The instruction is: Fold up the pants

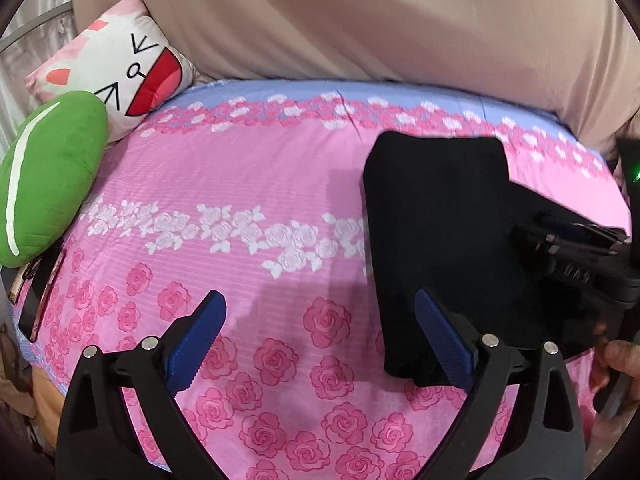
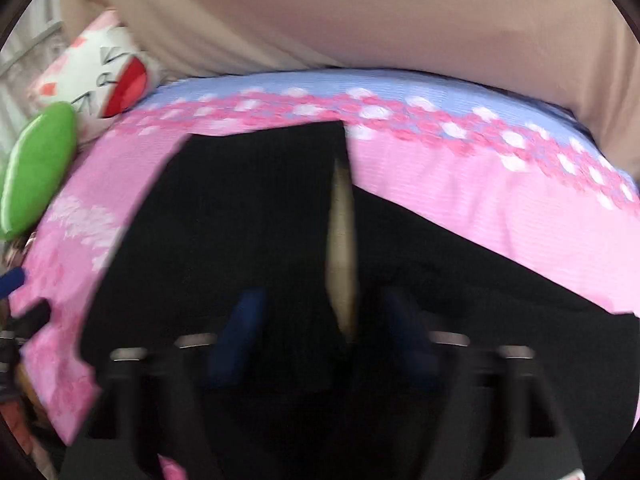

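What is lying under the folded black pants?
Under the black pants lies the pink floral bedsheet, visible all around them. The part of the sheet directly beneath is covered, so nothing else there can be seen.

A home bedroom: a bed (image 1: 248,184) under a pink sheet printed with roses fills the frame, a cartoon-face pillow (image 1: 120,72) and a green plush cushion (image 1: 48,176) sit at upper left, and beige fabric (image 1: 360,20) hangs along the top.
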The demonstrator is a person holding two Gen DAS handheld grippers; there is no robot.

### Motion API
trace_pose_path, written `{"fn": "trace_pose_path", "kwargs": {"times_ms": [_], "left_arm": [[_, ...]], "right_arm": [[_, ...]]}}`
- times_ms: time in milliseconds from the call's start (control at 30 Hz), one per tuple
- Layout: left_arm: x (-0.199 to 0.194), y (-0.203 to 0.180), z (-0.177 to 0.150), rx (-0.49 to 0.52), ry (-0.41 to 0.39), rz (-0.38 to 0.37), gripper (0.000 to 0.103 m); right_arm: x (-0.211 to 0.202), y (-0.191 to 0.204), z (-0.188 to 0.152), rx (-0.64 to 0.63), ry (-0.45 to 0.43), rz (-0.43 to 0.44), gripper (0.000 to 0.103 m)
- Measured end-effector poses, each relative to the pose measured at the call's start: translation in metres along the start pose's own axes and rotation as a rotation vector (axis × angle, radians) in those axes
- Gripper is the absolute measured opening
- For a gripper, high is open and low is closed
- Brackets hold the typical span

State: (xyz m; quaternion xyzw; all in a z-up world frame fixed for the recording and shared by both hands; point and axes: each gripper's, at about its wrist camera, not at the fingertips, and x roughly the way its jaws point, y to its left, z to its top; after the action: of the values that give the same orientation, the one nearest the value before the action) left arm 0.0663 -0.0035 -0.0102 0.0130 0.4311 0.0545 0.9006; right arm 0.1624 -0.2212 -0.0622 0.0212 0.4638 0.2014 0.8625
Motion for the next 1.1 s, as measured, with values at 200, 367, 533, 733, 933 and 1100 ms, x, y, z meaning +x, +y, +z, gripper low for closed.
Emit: {"fn": "trace_pose_path", "kwargs": {"times_ms": [200, 367, 533, 733, 933, 1100], "left_arm": [[0.005, -0.004, -0.002, 0.006, 0.015, 0.015, 0.093], [0.012, -0.002, -0.003, -0.008, 0.035, 0.012, 0.093], [0.014, 0.001, -0.003, -0.015, 0.035, 0.017, 0.093], [0.001, 0.011, 0.004, -0.053, 0.026, -0.011, 0.093], [-0.017, -0.013, 0.011, -0.029, -0.001, -0.112, 0.096], [-0.005, -0.059, 0.01, 0.042, 0.046, -0.163, 0.096]], "right_arm": [[0.004, -0.013, 0.007, 0.061, 0.02, 0.018, 0.07], [0.011, -0.028, 0.007, 0.094, 0.023, 0.032, 0.072], [0.011, -0.008, 0.006, 0.066, 0.006, 0.061, 0.027], [-0.058, -0.017, 0.015, 0.132, -0.142, 0.239, 0.013], [-0.165, -0.084, -0.024, 0.207, -0.326, 0.1, 0.009], [-0.168, -0.17, -0.097, 0.381, -0.244, -0.097, 0.011]]}}
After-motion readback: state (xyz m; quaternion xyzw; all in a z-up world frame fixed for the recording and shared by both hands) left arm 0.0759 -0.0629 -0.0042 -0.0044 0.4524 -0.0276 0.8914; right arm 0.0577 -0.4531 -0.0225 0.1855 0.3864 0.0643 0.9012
